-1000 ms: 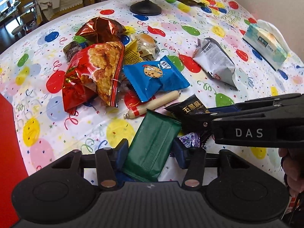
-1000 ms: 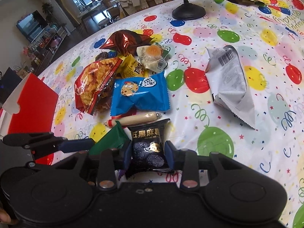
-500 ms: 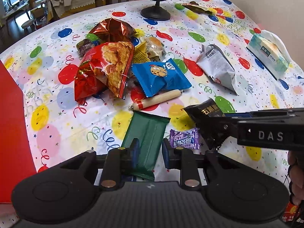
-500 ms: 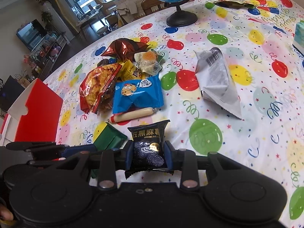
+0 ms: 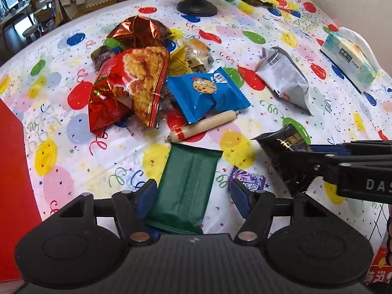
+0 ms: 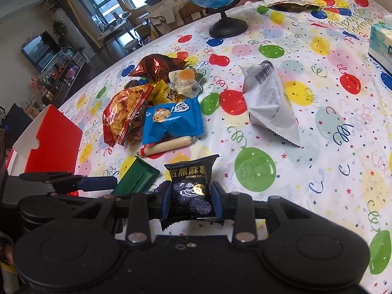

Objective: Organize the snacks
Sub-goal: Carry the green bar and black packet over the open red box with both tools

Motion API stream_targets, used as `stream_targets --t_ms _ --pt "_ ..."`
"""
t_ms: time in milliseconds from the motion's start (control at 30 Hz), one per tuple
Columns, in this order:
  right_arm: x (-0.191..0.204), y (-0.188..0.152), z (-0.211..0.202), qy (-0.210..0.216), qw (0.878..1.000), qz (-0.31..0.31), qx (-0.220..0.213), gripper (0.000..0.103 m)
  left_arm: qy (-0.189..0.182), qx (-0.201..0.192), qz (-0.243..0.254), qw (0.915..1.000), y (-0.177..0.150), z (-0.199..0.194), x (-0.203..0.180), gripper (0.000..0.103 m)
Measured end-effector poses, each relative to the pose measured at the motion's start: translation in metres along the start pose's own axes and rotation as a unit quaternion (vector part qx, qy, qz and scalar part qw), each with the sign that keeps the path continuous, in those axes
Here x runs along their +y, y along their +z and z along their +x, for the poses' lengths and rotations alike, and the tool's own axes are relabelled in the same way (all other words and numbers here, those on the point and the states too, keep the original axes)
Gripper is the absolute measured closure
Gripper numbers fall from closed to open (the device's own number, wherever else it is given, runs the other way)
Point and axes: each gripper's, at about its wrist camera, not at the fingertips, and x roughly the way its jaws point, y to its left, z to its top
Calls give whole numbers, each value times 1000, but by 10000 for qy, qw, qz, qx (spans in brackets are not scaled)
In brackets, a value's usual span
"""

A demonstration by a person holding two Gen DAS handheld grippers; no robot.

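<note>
In the left wrist view a green packet (image 5: pixel 188 183) lies on the balloon tablecloth (image 5: pixel 73 166) between the jaws of my left gripper (image 5: pixel 193 191). Those jaws are opening: the left pad is at the packet's edge and the right pad stands clear of it. My right gripper (image 6: pixel 192 193) is shut on a black sesame snack packet (image 6: pixel 188 174) and holds it above the cloth. The left wrist view shows the same packet (image 5: pixel 284 144) at the right. A small purple candy (image 5: pixel 247 182) lies by the left gripper's right finger.
A pile of snacks sits ahead: a red crisp bag (image 5: pixel 127 85), a blue cookie packet (image 5: pixel 205 93), a sausage stick (image 5: pixel 201 127) and a silver bag (image 5: pixel 284 78). A red box (image 6: pixel 54 144) stands at the left. A tissue pack (image 5: pixel 348 58) and a globe stand (image 5: pixel 197 7) are farther back.
The left jaws squeezed narrow on the green packet half a second ago and now stand wide around it. The right gripper, still holding the black packet, has shifted slightly right.
</note>
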Motion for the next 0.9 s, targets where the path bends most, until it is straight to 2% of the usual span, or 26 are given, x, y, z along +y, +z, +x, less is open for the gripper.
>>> stream_targets --t_ms 67,200,267,600,900 --pt "0 0 0 -18 10000 -9 -7 71 83 21 6 10000 -1 3 1 45" --pt "1 -1 0 -71 9999 -76 -15 71 178 14 209 9996 -3 3 -8 48" --pt "2 -2 0 -99 9999 -116 -13 71 311 -37 261 9992 -5 2 -11 60" --pt "8 -5 -11 -236 9995 -150 -115 71 178 -235 -385 9988 -17 -17 -7 60" --pt "39 -8 -39 -151 9985 -426 -315 71 237 -632 -813 9944 -37 -77 2 60"
